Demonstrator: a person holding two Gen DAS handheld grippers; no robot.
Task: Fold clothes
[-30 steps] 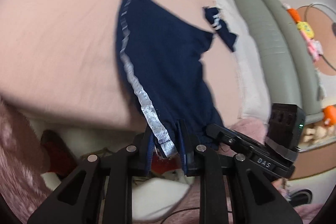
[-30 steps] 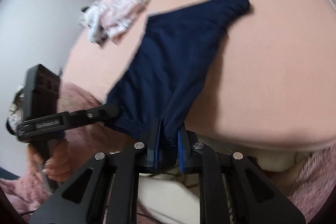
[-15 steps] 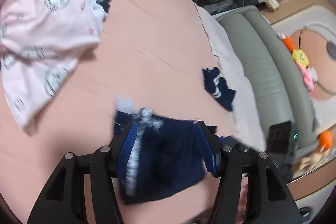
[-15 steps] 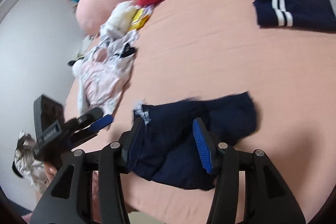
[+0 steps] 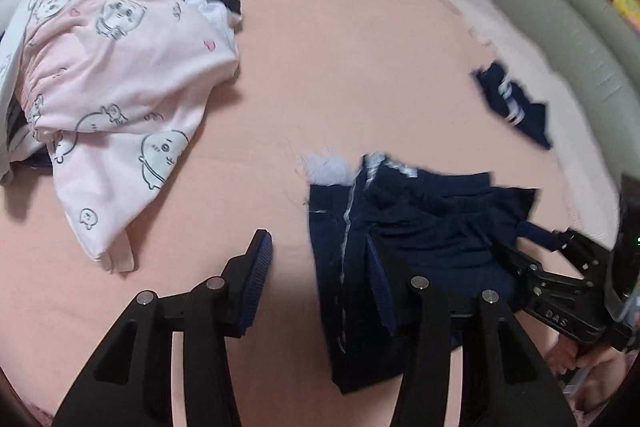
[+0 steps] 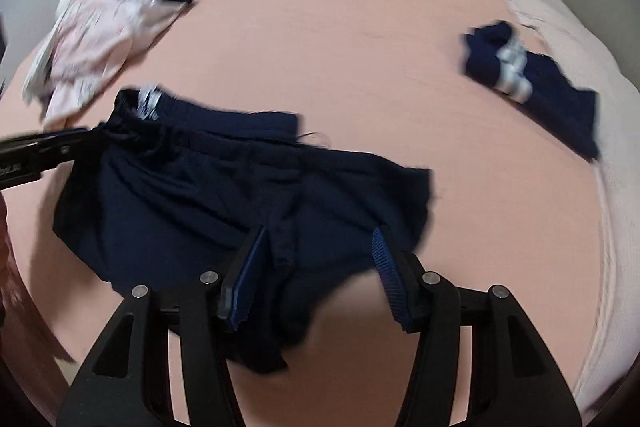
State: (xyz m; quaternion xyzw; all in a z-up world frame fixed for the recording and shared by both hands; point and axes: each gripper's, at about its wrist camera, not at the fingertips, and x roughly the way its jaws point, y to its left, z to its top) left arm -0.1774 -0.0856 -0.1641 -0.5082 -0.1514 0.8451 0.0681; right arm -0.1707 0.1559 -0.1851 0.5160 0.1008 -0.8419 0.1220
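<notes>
Both tongs, left and right, gape over navy shorts near the bed's front edge; pinch corners squarely, I'd say.

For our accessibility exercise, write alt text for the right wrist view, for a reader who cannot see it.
An open right hand-held gripper hovers over crumpled navy blue fabric shorts lying on a peach-pink bed sheet. A folded navy garment with white stripes lies far right; a pile of pale pink clothes sits far left.

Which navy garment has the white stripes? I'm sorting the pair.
The small folded one near the bed's right edge, with two white bands. The navy shorts by the fingers are larger and plain on top.
</notes>
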